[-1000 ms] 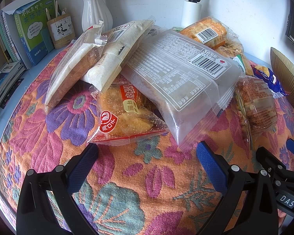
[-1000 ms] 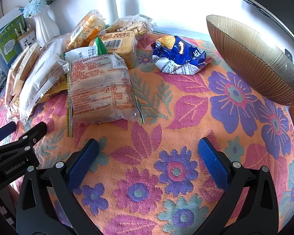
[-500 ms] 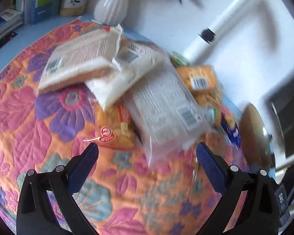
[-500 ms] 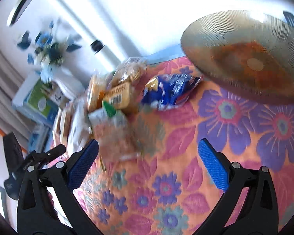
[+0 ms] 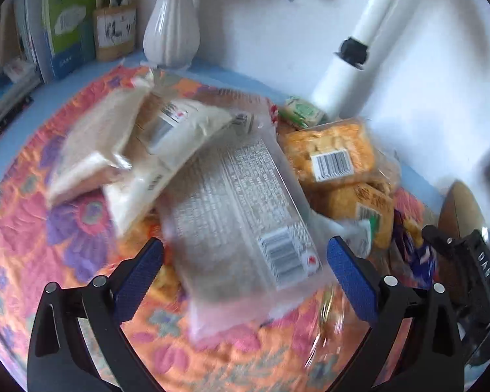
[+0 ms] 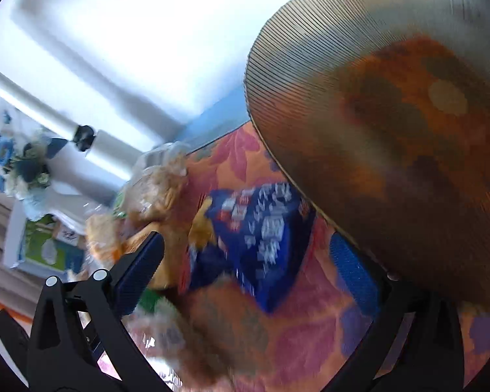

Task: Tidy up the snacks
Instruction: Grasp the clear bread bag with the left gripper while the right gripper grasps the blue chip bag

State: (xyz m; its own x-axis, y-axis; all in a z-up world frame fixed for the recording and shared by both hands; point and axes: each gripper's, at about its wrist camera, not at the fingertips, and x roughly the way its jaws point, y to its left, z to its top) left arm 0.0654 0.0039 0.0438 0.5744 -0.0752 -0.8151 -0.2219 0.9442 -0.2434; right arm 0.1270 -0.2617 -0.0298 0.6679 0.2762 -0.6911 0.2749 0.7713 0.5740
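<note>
Though motion blur smeared both views, the left gripper (image 5: 245, 272) and right gripper (image 6: 246, 269) gaped empty; the blue packet's (image 6: 258, 228) print was unreadable.

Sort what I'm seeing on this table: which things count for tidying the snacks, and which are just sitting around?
For the job:
- large clear plastic packet with a printed label
- orange snack packet with a barcode
- crumpled blue snack bag
- ribbed golden bowl

Just lying about:
- white ribbed vase
- green book
- white tube with black clamp
</note>
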